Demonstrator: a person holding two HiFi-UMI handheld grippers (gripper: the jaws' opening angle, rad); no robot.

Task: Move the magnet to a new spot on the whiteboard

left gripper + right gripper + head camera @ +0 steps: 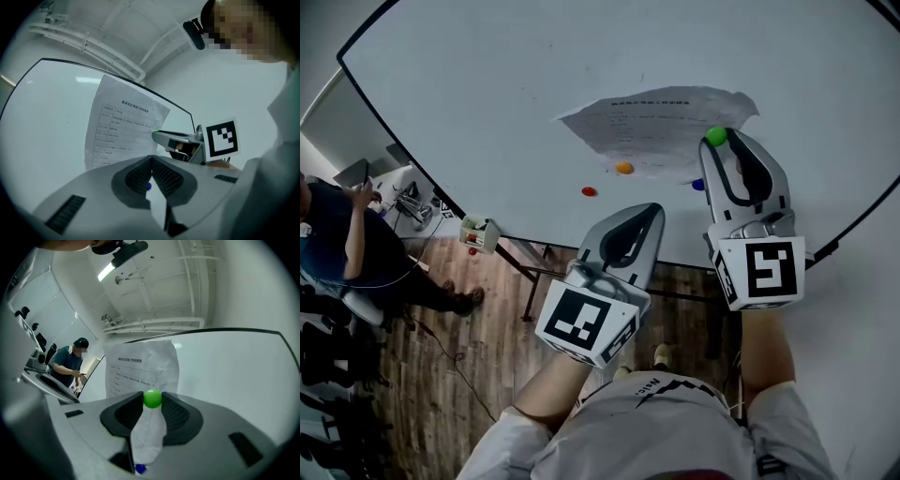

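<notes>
A round green magnet (715, 136) (152, 398) sits on the lower right part of a printed paper sheet (661, 122) (140, 366) on the whiteboard (487, 84). My right gripper (717, 141) (152, 399) is shut on the green magnet, pinched at the fingertips. A blue magnet (697, 185) (139, 468) lies just below the sheet, beside the right gripper. Orange (624, 168) and red (589, 191) magnets are left of it. My left gripper (652, 212) (151, 160) is shut with nothing in it, held near the board's lower edge. The right gripper (176, 139) shows in the left gripper view.
A small holder with markers (478, 232) hangs at the board's lower left corner. A seated person (337, 234) (68, 363) is at a desk to the left, off the board. The board's dark frame (834, 246) runs close behind both grippers.
</notes>
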